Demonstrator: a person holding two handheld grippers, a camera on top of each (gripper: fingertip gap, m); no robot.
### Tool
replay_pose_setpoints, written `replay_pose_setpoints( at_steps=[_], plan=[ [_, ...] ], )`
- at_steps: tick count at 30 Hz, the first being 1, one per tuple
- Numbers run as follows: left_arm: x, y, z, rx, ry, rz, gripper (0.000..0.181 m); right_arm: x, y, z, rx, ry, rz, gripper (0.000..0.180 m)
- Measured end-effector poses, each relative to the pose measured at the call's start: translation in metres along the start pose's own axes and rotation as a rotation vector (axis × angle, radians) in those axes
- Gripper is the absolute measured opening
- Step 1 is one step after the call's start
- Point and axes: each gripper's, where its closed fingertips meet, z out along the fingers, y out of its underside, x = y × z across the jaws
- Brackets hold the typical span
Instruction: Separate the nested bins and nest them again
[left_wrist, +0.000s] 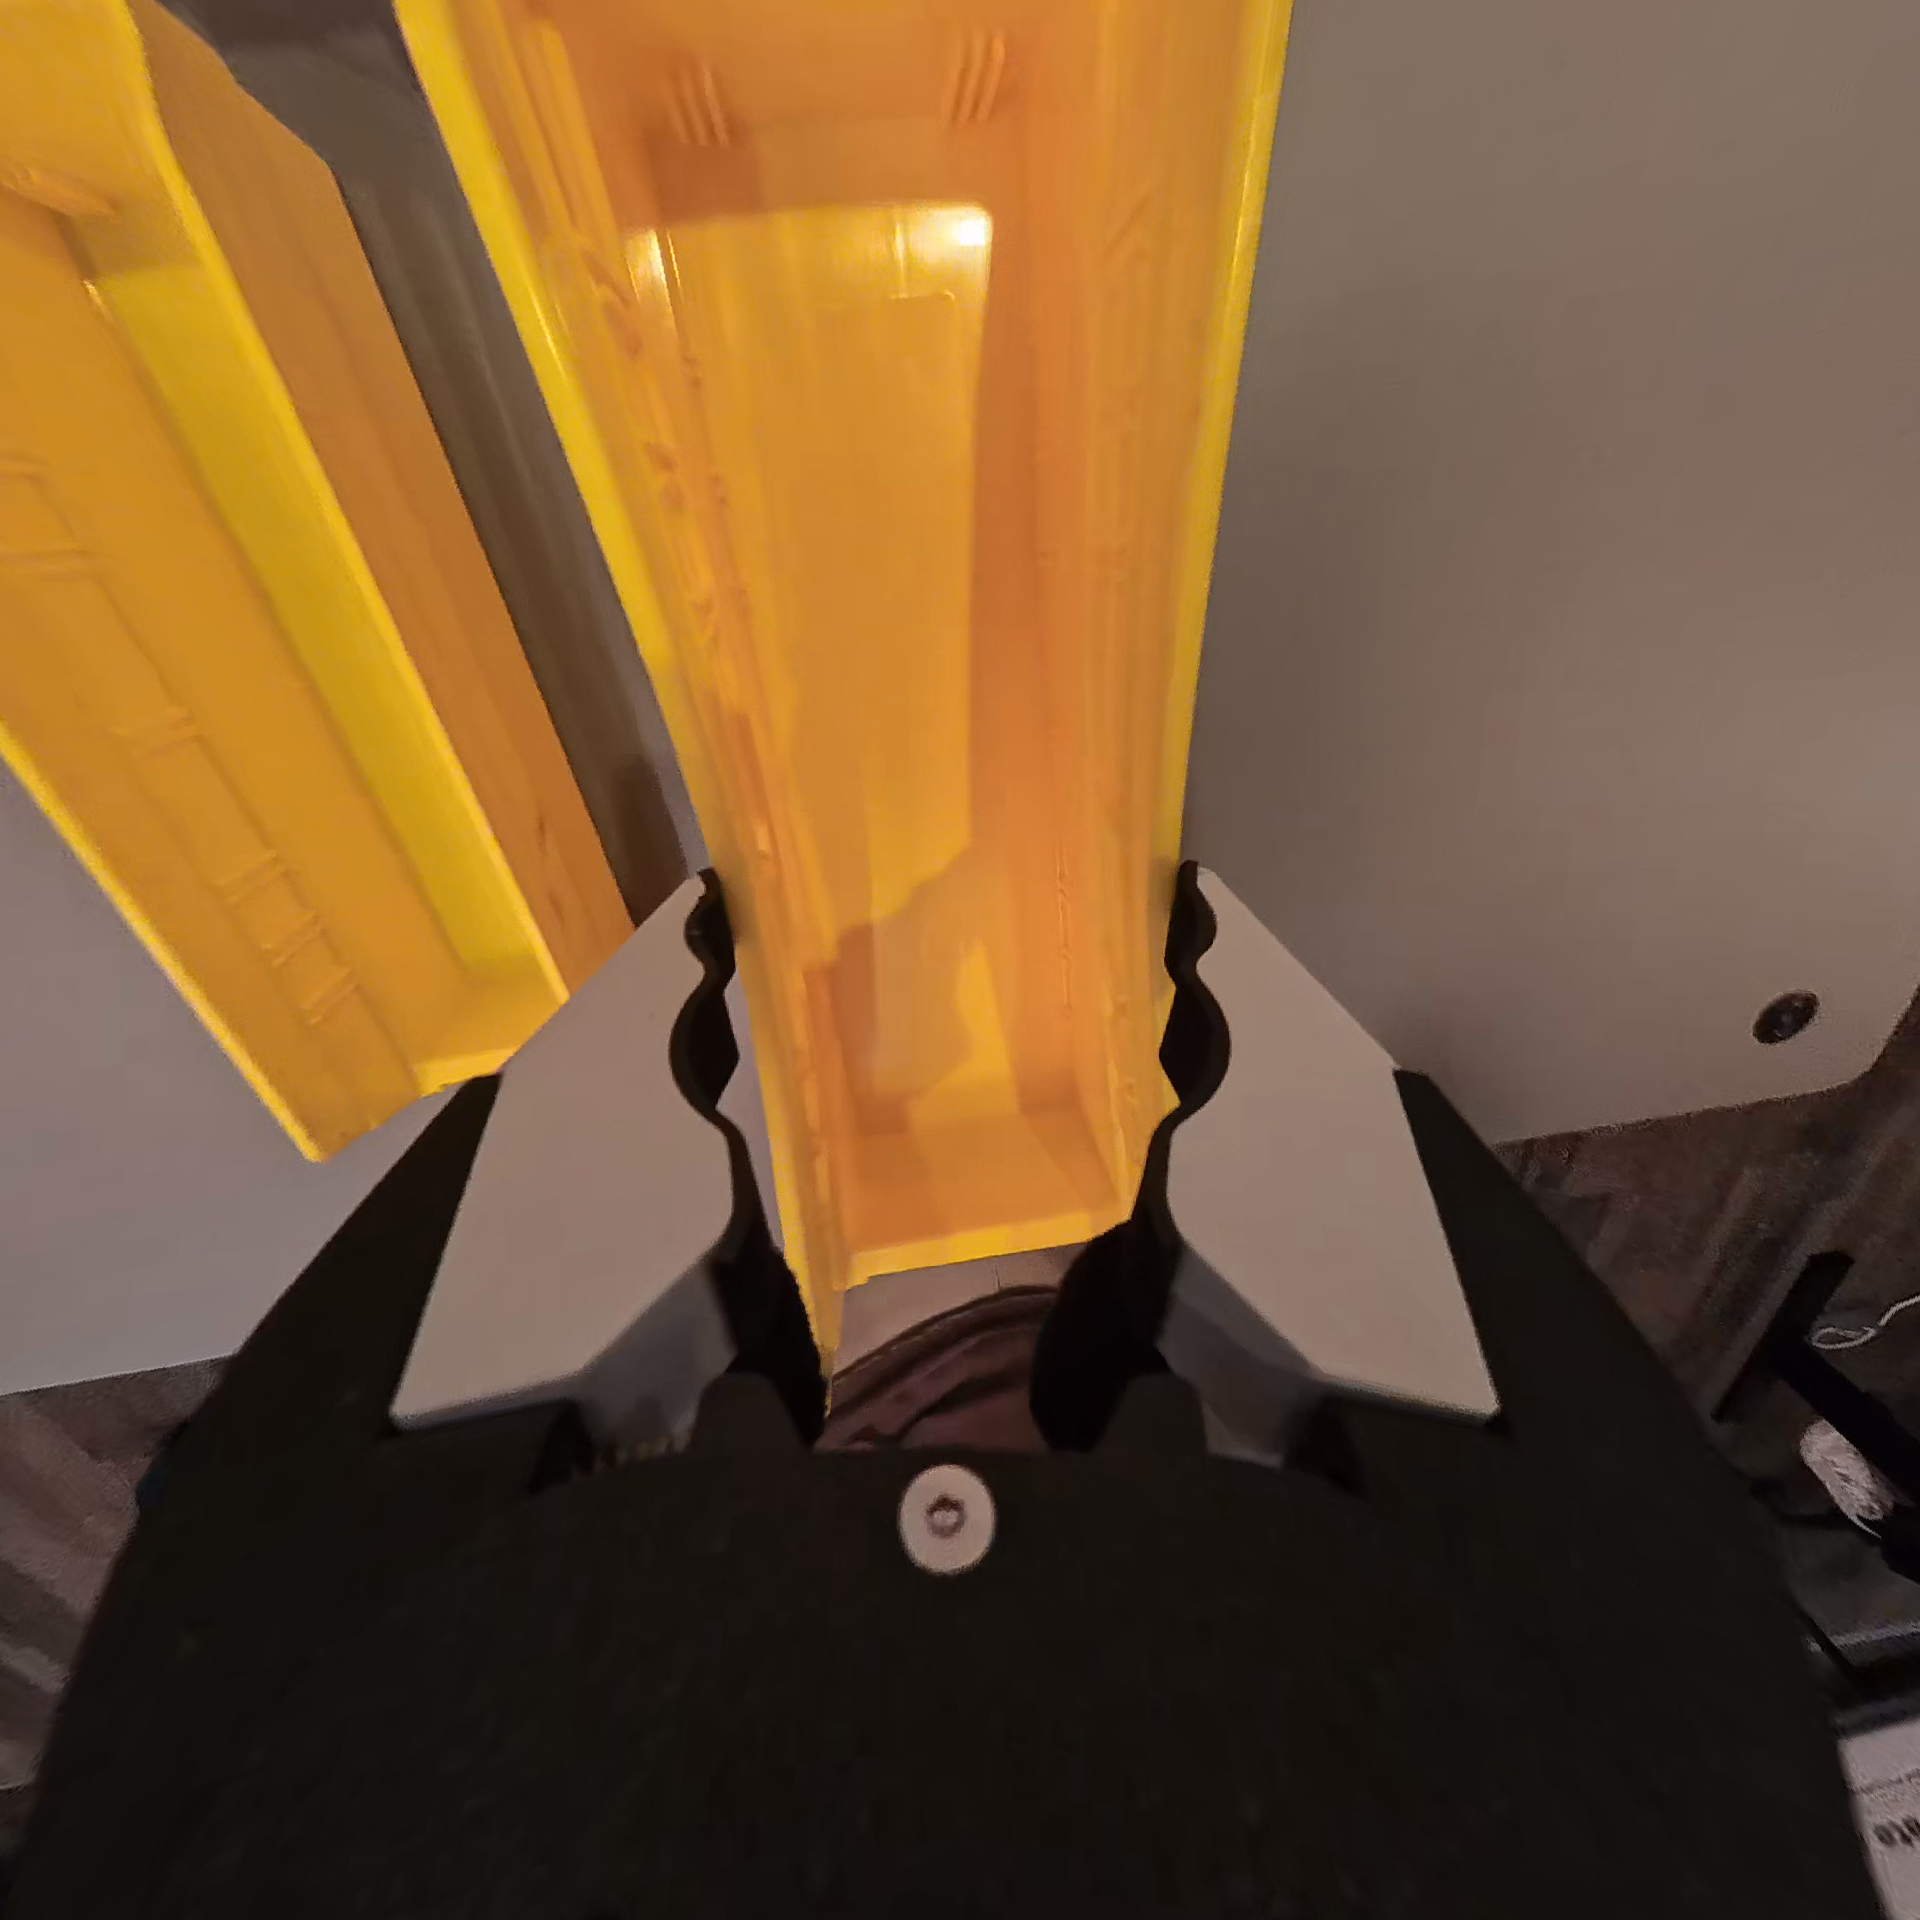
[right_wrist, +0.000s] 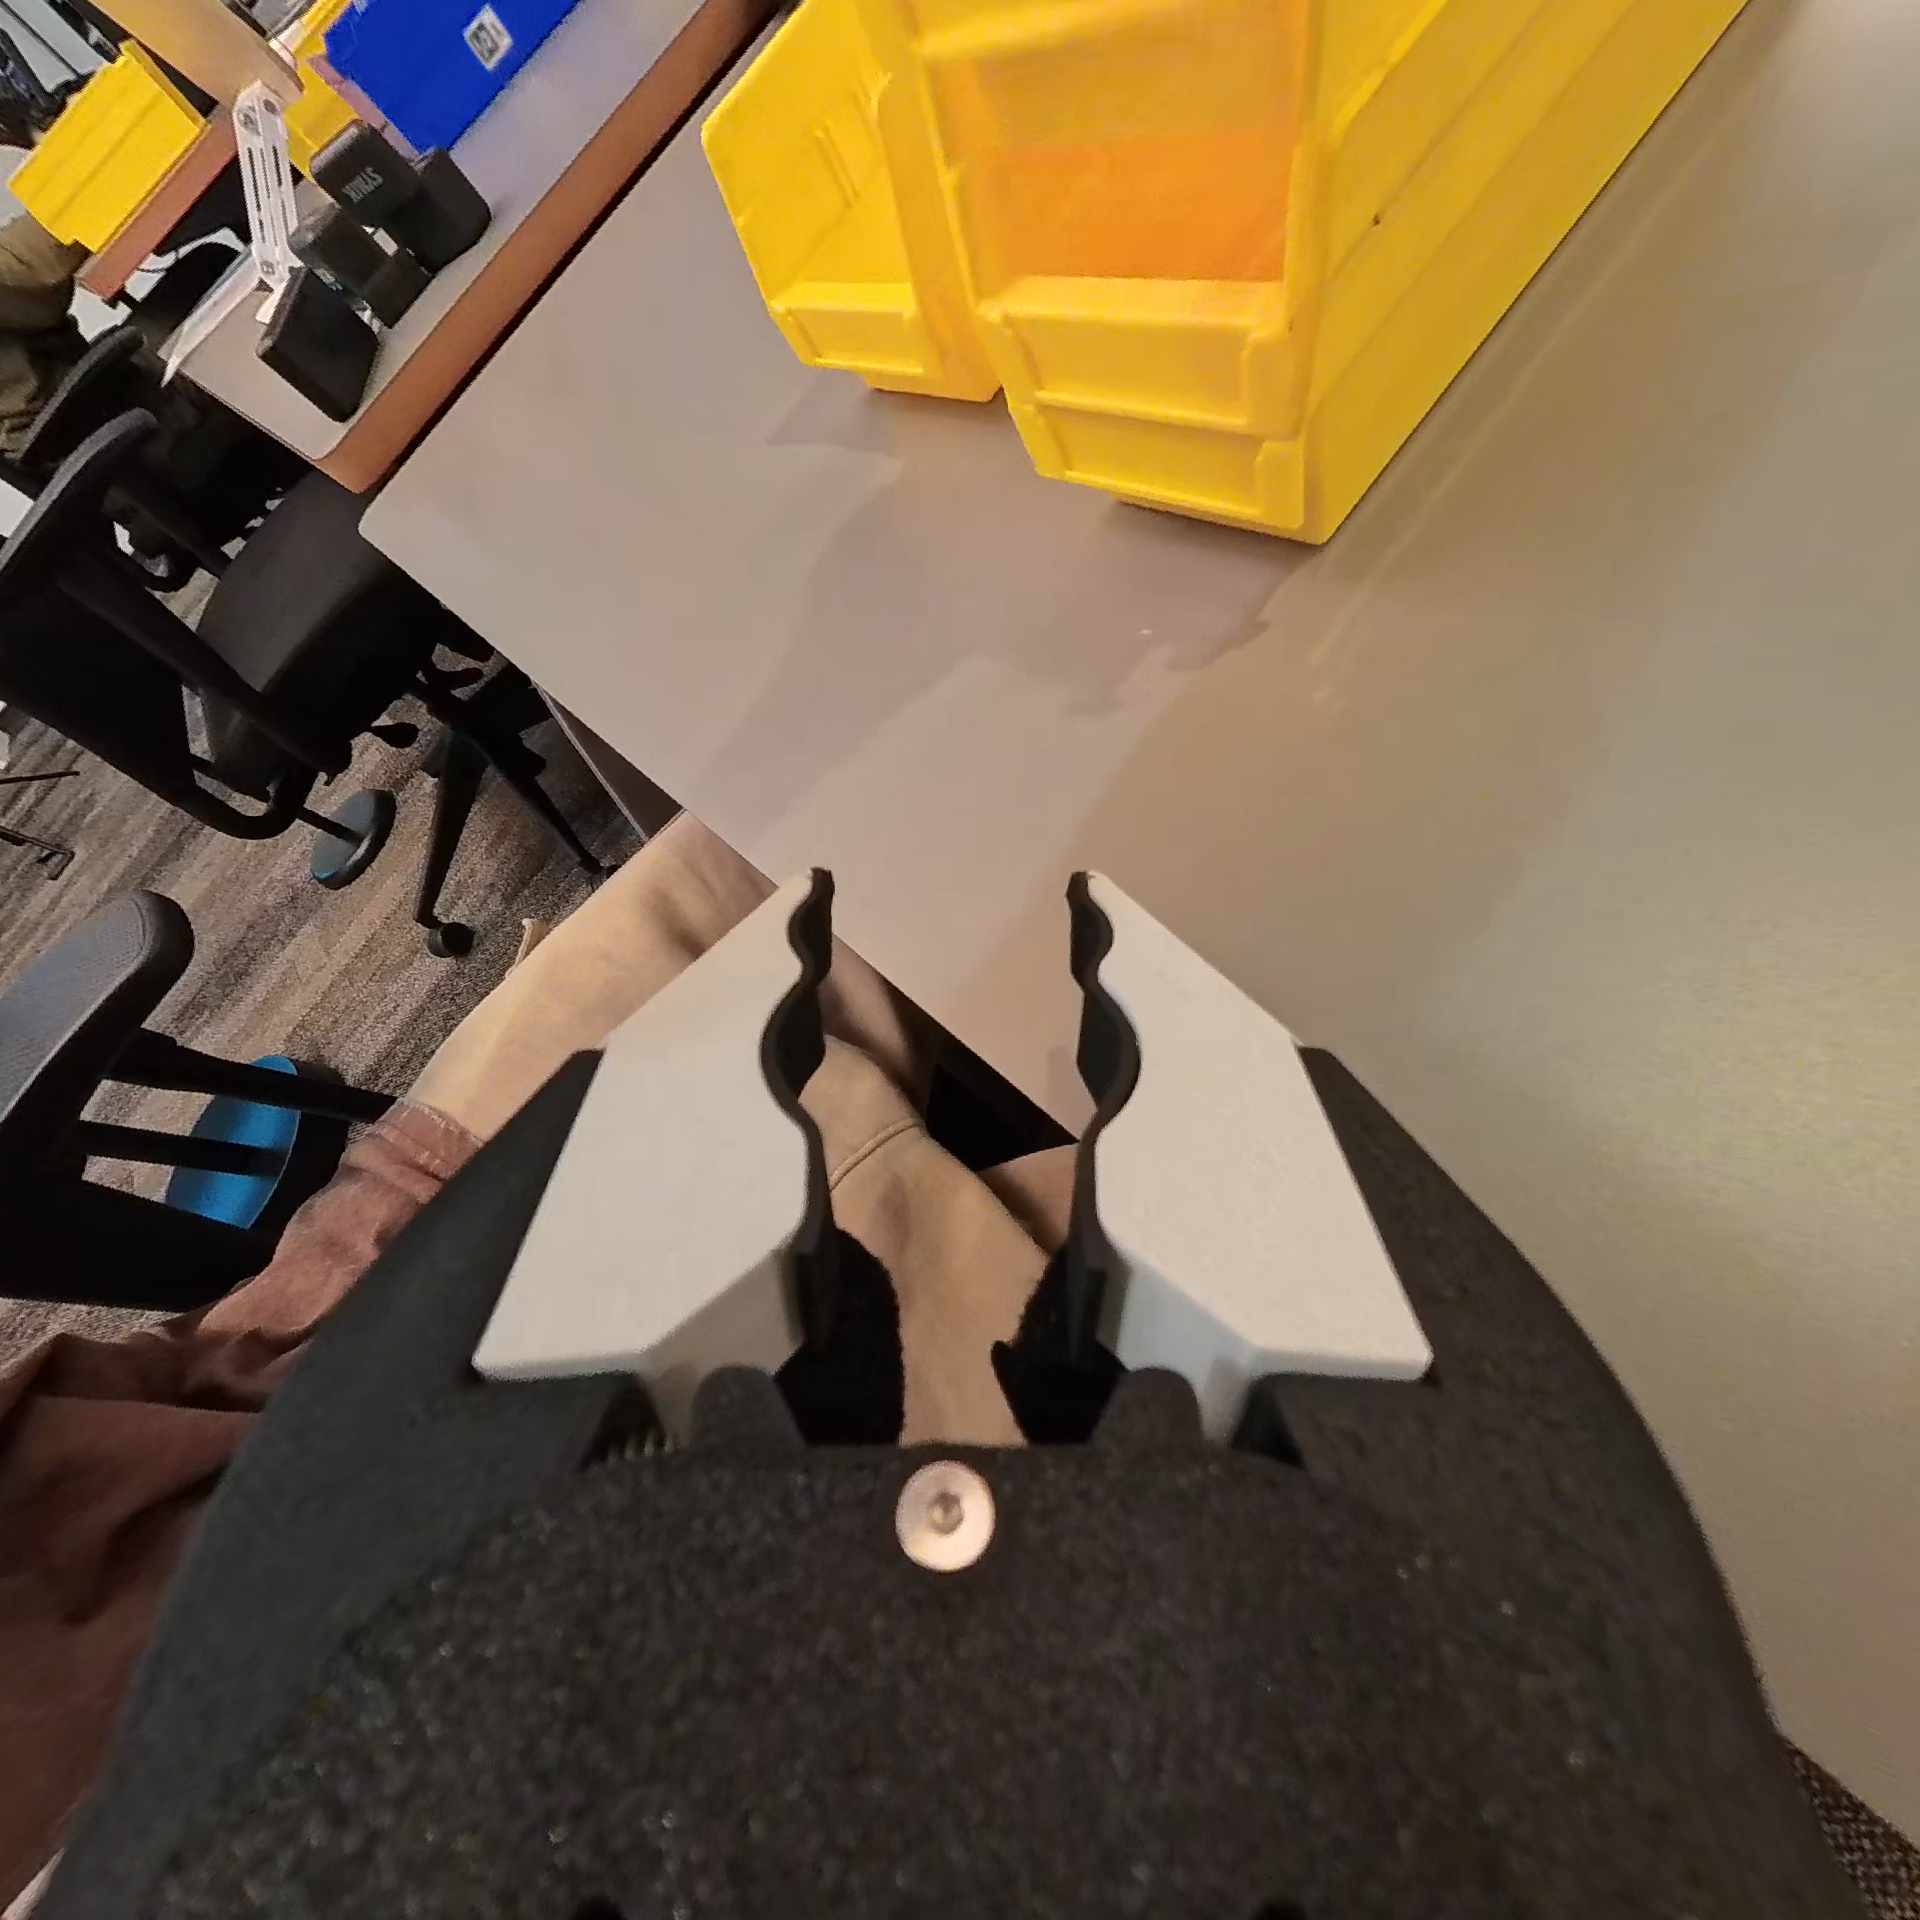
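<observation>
You are at a pale grey table in an office, with dark swivel chairs on carpet beyond the table's left edge and another desk farther back holding a blue bin, a small yellow bin and black boxes.

Your left gripper pinches the near end of a long yellow bin, one finger on each side wall, so you look straight into its hollow. The bin's far end runs out of the top of the frame. To the left of the held bin lies a second yellow bin, apart from it with a strip of table between; its left side is cut off and blurred.

Your right gripper hangs with its fingers spread and nothing between them, over the table's near edge, well short of the bins. From the right wrist view the bins sit side by side at the far end of the table; whether the nearer one is two stacked is hard to tell. Bare table lies between the right gripper and the bins. Beneath that gripper, tan trousers and a reddish sleeve show.
</observation>
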Motion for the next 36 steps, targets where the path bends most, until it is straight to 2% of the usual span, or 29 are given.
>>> replay_pose_setpoints(
  at_steps=[6,10,13,17,22,28,33,36],
  plan=[
    [-0.013,-0.007,-0.086,0.094,0.031,0.035,0.084,0.000,0.002,0.000,-0.004,-0.002,0.001,0.045],
    [-0.078,-0.002,-0.132,0.147,-0.037,0.004,0.084,-0.001,0.004,-0.001,-0.006,0.003,-0.003,0.045],
    [-0.146,0.006,-0.143,0.158,-0.103,-0.036,0.086,-0.002,0.006,0.000,-0.015,0.004,-0.005,0.045],
    [-0.233,0.015,-0.120,0.120,-0.166,-0.101,0.085,-0.007,0.012,0.000,-0.028,0.005,-0.014,0.045],
    [-0.301,0.018,-0.046,0.060,-0.148,-0.130,0.086,-0.013,0.018,0.009,-0.052,-0.005,-0.029,0.045],
    [-0.336,0.023,0.032,0.033,-0.081,-0.136,0.086,-0.007,0.020,0.016,-0.064,-0.017,0.013,0.046],
    [-0.346,0.030,0.061,0.041,-0.023,-0.118,0.089,0.000,0.018,0.013,-0.054,-0.018,0.039,0.046],
    [-0.348,0.024,0.063,0.090,-0.021,-0.104,0.095,0.001,0.022,0.014,-0.076,-0.010,0.030,0.046]
  ],
)
